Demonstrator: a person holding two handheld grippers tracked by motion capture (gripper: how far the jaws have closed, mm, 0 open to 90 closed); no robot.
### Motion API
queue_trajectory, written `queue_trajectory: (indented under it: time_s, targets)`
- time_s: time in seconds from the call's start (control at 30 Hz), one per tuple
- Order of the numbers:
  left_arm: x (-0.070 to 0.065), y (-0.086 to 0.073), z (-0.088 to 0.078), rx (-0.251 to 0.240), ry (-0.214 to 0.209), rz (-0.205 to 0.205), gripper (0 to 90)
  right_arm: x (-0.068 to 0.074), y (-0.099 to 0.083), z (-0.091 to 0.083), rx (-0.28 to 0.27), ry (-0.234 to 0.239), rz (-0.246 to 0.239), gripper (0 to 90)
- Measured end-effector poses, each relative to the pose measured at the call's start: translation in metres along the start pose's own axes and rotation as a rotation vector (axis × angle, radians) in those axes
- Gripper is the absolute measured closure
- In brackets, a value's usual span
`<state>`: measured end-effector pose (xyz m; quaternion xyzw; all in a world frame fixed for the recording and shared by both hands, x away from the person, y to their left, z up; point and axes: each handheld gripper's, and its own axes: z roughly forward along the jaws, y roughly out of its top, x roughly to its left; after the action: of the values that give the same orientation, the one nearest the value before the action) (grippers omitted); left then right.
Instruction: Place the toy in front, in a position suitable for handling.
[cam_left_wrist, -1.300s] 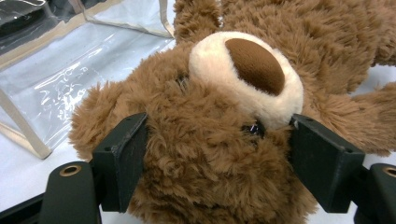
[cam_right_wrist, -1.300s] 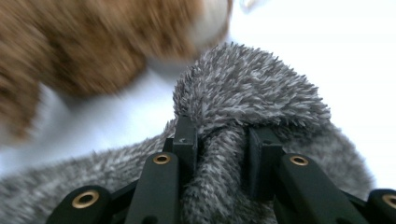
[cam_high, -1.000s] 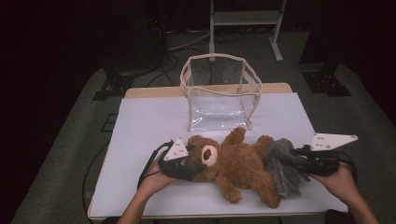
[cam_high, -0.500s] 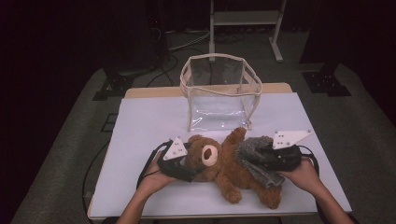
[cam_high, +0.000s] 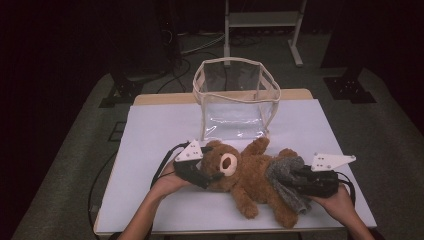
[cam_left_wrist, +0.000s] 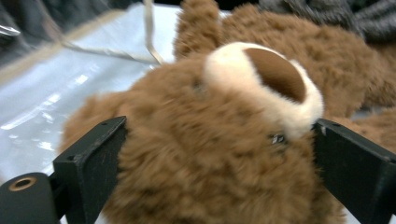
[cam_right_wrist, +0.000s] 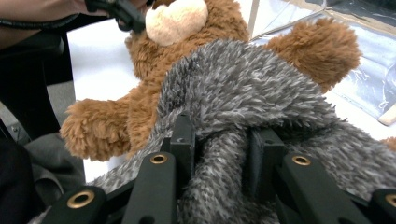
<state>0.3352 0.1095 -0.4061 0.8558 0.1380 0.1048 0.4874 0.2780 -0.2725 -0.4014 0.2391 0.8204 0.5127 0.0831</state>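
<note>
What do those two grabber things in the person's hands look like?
Each is black. The left gripper and right gripper both carry a pale three-cornered plate with small holes and trail a black cable. Their flat black jaws have brass-coloured rivets. The forearms show no sleeves.

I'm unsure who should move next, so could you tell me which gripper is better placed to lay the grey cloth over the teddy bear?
Right gripper: shut on the grey cloth. Left gripper straddles the teddy bear.

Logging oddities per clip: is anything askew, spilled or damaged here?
Nothing damaged or spilled. The teddy bear lies on its back across the table, with a grey fuzzy cloth draped over its legs; the clear bag stands upright.
</note>
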Motion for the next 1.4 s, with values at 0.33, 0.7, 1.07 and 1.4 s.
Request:
queue_trajectory:
  time_s: [0.33, 0.7, 1.07, 1.4]
  targets:
    - [-0.028, -0.006, -0.021, 0.115, 0.022, 0.009, 22.2, -0.023, 0.017, 0.024, 0.029, 0.018, -0.008, 67.7]
    - [-0.026, -0.001, -0.028, 0.079, 0.044, 0.045, 14.2, -0.035, 0.02, 0.034, 0.007, -0.01, -0.021, 67.7]
    - [-0.019, -0.002, -0.006, 0.035, 0.003, 0.025, 14.0, -0.029, 0.007, 0.017, -0.014, -0.01, 0.03, 66.9]
    - [-0.021, -0.005, -0.007, 0.037, 0.029, 0.011, 14.4, -0.021, -0.007, -0.005, 0.028, -0.051, 0.073, 67.1]
